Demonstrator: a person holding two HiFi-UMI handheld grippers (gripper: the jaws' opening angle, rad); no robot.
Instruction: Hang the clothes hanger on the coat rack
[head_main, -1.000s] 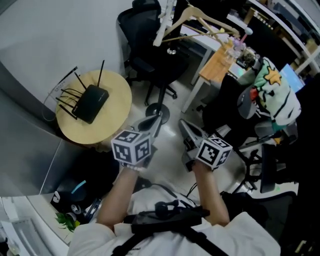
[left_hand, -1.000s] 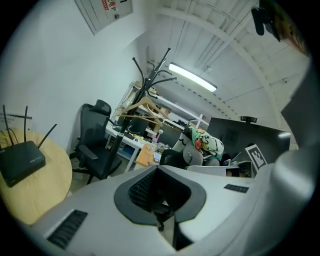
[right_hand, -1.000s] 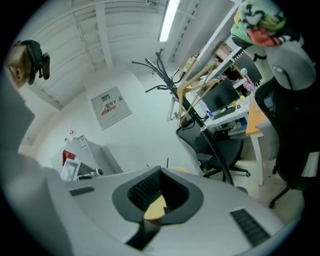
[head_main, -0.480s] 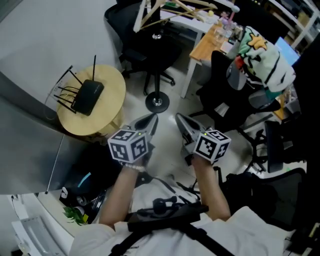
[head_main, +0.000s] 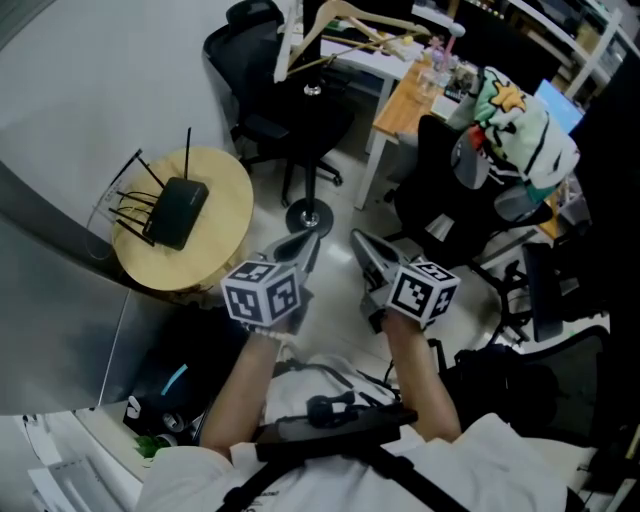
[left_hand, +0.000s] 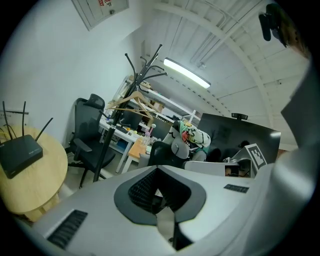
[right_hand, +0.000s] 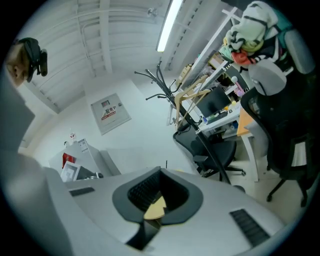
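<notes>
A black coat rack (left_hand: 145, 67) stands beside a white desk, and its round base (head_main: 308, 215) rests on the floor just beyond my grippers. Wooden hangers (head_main: 352, 22) hang from its prongs; they also show as wooden hangers (left_hand: 131, 103) in the left gripper view and wooden hangers (right_hand: 192, 93) in the right gripper view. My left gripper (head_main: 303, 243) and right gripper (head_main: 362, 243) are held side by side, low and short of the rack. Both point toward it, jaws together and nothing in them. The same shows at the left gripper (left_hand: 159, 172) and right gripper (right_hand: 161, 173).
A round wooden table (head_main: 225, 215) with a black router (head_main: 180, 211) stands at the left. A black office chair (head_main: 262, 110) sits behind the rack. To the right, another chair carries a colourful bundle (head_main: 512, 125). A white desk (head_main: 395, 72) is cluttered.
Both grippers have moved a little toward the rack, still side by side and shut. In the head view the desk, chairs and hangers have shifted leftward.
</notes>
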